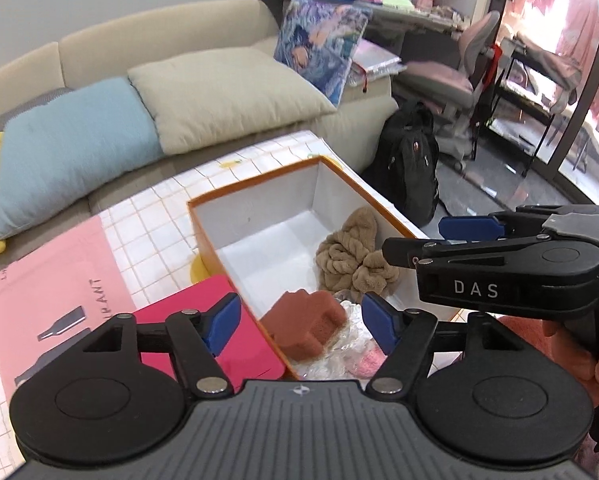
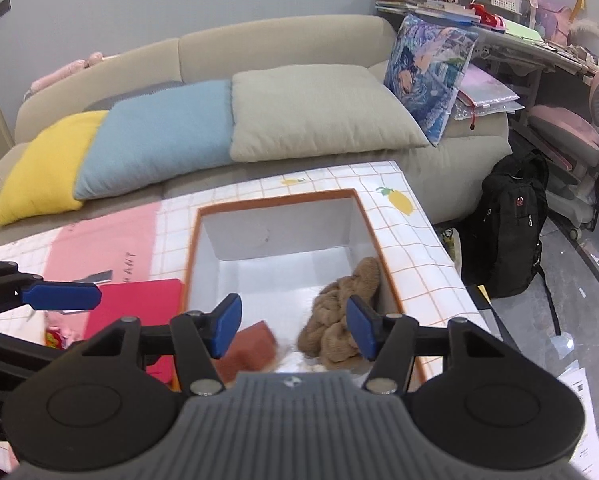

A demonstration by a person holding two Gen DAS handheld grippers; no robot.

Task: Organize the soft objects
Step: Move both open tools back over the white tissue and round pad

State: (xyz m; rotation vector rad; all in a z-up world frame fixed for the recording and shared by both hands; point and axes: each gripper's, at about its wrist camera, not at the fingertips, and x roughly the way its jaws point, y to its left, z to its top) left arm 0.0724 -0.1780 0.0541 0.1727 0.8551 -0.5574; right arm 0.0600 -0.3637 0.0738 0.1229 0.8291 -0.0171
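An orange-rimmed box (image 1: 255,190) with a white inside stands on the checked table; it also shows in the right wrist view (image 2: 273,203). In it lie a tan fluffy cloth (image 1: 351,256) (image 2: 339,312), a brown sponge block (image 1: 307,326) (image 2: 251,350) and crinkled clear plastic with something pink (image 1: 359,354). My left gripper (image 1: 299,322) is open and empty, just above the box's near end over the sponge. My right gripper (image 2: 293,326) is open and empty, above the box's near end. It also appears in the left wrist view (image 1: 459,236).
A red-pink flat lid or folder (image 1: 235,344) lies left of the box on a pink mat (image 1: 55,280). A sofa with yellow, blue (image 2: 155,136) and beige cushions stands behind the table. A black backpack (image 2: 511,224) sits on the floor to the right.
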